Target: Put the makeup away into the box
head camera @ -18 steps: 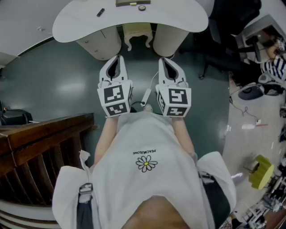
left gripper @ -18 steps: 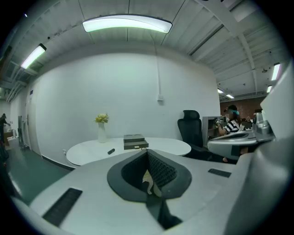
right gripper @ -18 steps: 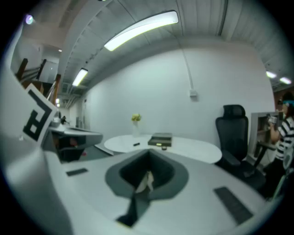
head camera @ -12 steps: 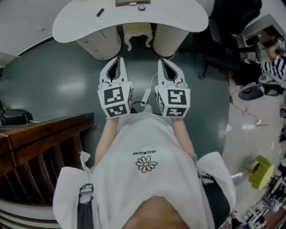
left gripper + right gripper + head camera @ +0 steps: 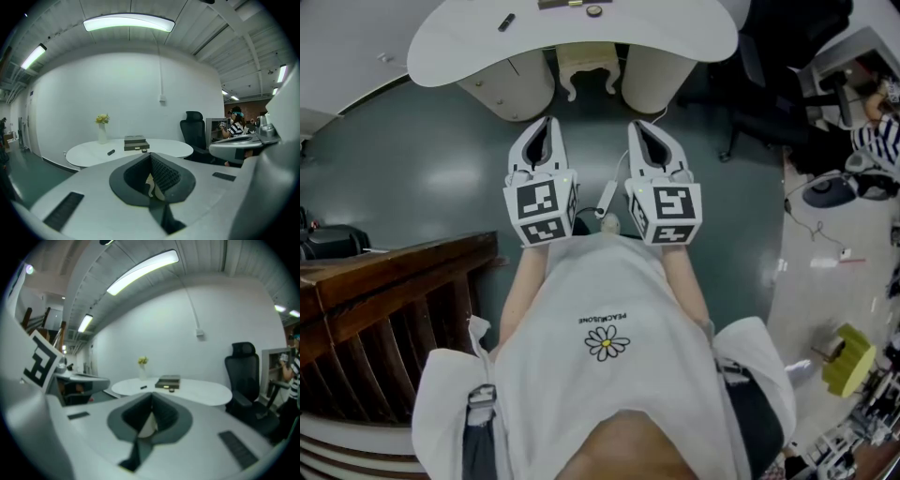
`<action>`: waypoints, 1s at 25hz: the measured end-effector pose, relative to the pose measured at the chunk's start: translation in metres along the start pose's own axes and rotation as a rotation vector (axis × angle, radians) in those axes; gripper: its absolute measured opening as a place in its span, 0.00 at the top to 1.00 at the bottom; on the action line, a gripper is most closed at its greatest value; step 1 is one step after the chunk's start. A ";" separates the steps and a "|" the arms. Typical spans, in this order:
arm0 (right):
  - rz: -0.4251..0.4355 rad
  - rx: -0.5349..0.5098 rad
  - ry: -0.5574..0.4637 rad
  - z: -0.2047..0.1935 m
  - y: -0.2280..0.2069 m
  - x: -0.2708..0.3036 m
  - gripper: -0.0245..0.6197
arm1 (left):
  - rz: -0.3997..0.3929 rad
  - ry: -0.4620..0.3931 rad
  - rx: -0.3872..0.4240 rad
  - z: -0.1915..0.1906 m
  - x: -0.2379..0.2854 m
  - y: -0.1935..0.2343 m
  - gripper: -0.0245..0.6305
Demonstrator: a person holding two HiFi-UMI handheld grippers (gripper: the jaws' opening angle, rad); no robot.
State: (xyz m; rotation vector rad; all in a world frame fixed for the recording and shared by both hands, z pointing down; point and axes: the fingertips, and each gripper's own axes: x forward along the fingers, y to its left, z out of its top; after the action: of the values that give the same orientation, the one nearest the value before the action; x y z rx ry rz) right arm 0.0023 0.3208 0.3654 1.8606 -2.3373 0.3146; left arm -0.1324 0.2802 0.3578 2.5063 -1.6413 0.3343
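- We're right at the start: nothing is picked up yet, and we're standing well back from the counter point(image 5: 675, 42) with bare floor point(image 5: 431, 169) between us and it.
- The left gripper point(image 5: 151, 161) and right gripper point(image 5: 151, 409) sit side by side in front of the chest. The fingers point(image 5: 164, 173) on both are pressed together with nothing in them.
- The makeup is on the counter at 12 o'clock. A small round pot point(image 5: 144, 150) sits just beside the front of the box point(image 5: 136, 143), and a dark stick point(image 5: 111, 152) lies apart toward 11.
- Next up, we reckon: walk in, spread one set of fingers and go for the pot first. We can't tell from here if the box lid is up.
- There's plenty of open floor straight ahead. We'd mind the wooden rail point(image 5: 394, 281) at 8 o'clock and the office chair point(image 5: 194, 131) around 1. The pieces sit back from the counter's near edge, so we'll have to reach in.
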 end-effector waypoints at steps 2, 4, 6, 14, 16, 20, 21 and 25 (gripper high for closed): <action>0.010 0.000 0.003 -0.001 -0.001 0.000 0.92 | 0.000 0.002 0.007 0.001 0.000 -0.003 0.93; 0.014 -0.007 0.014 -0.004 -0.002 -0.001 0.92 | 0.005 -0.003 0.003 0.002 -0.002 -0.004 0.93; 0.016 -0.007 0.026 -0.011 -0.002 -0.002 0.92 | 0.009 -0.009 -0.006 0.000 -0.003 -0.004 0.93; 0.004 -0.003 0.028 -0.012 -0.016 0.000 0.92 | 0.006 -0.029 -0.038 0.000 0.006 -0.005 0.93; 0.016 -0.021 0.030 -0.011 -0.017 0.008 0.92 | -0.009 -0.049 -0.039 0.003 0.017 -0.005 0.93; 0.024 -0.053 0.038 -0.010 -0.019 0.020 0.92 | -0.047 -0.069 -0.039 0.012 0.038 -0.010 0.93; 0.022 -0.057 0.039 -0.009 -0.020 0.022 0.92 | -0.056 -0.076 -0.037 0.016 0.043 -0.011 0.93; 0.013 -0.062 0.051 -0.006 -0.027 0.036 0.92 | -0.093 -0.086 -0.029 0.026 0.065 -0.017 0.94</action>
State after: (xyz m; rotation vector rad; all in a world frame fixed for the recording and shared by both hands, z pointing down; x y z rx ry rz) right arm 0.0199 0.2828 0.3819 1.7881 -2.2999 0.2846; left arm -0.0888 0.2234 0.3496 2.5986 -1.5404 0.1937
